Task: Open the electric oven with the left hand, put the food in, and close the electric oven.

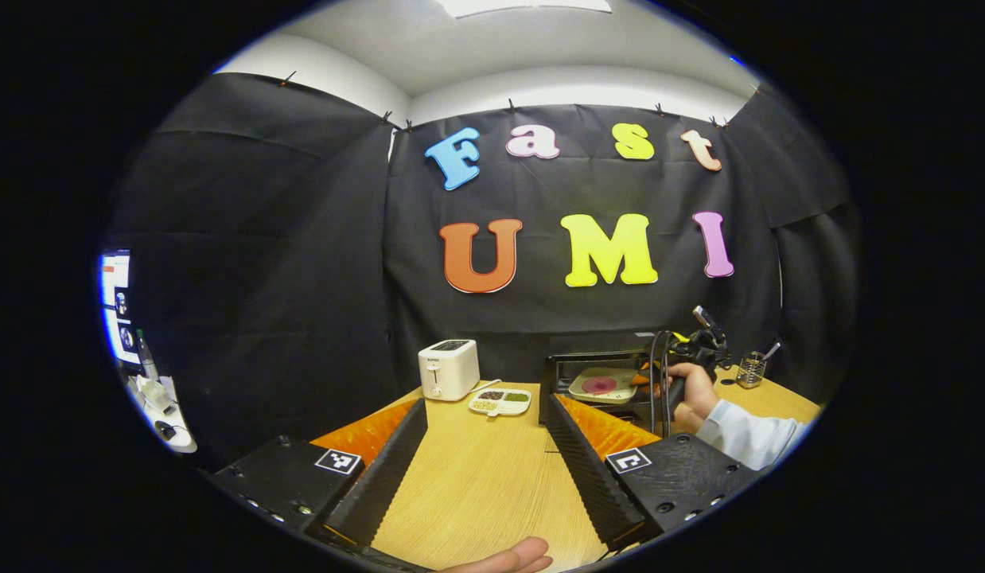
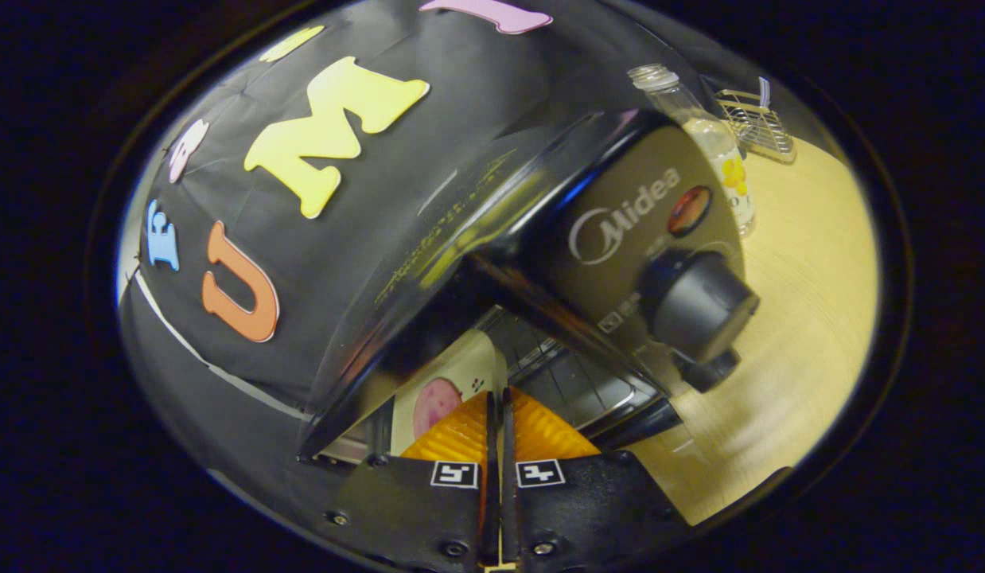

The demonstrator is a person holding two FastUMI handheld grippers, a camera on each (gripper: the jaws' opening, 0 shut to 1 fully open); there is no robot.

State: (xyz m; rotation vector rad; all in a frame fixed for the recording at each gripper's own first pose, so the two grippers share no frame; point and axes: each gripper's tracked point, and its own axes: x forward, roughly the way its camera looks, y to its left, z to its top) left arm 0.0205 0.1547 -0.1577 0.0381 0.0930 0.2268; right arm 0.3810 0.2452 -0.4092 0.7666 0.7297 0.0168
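Left tongs (image 1: 486, 446): spread wide, nothing held, hovering above the wooden tabletop (image 1: 476, 485); a fingertip of the holding hand (image 1: 515, 557) is seen below them.
Right tongs (image 2: 496, 434): fingers closed together, apparently pinching the near rim of the plate (image 2: 449, 390); the contact itself is hidden, so the grip is a judgement.
Food: a round pink slice (image 2: 437, 402) lies on the plate, just ahead of the right tongs and inside the mouth of the electric oven (image 2: 540, 263).
Oven, from the left tongs: ahead and to the right, door (image 1: 592, 414) down, the plate (image 1: 604, 385) seen in the cavity, the right hand (image 1: 687, 390) beside it.
Step in hand: the plate is being slid onto the rack (image 2: 572, 374).
Doing it well: the plate should be kept level and released once fully borne by the rack.
Axis: the plate looks wider than deep, its long side across the opening; uncertain.
Also present: white toaster (image 1: 449, 368), divided snack dish (image 1: 500, 400).
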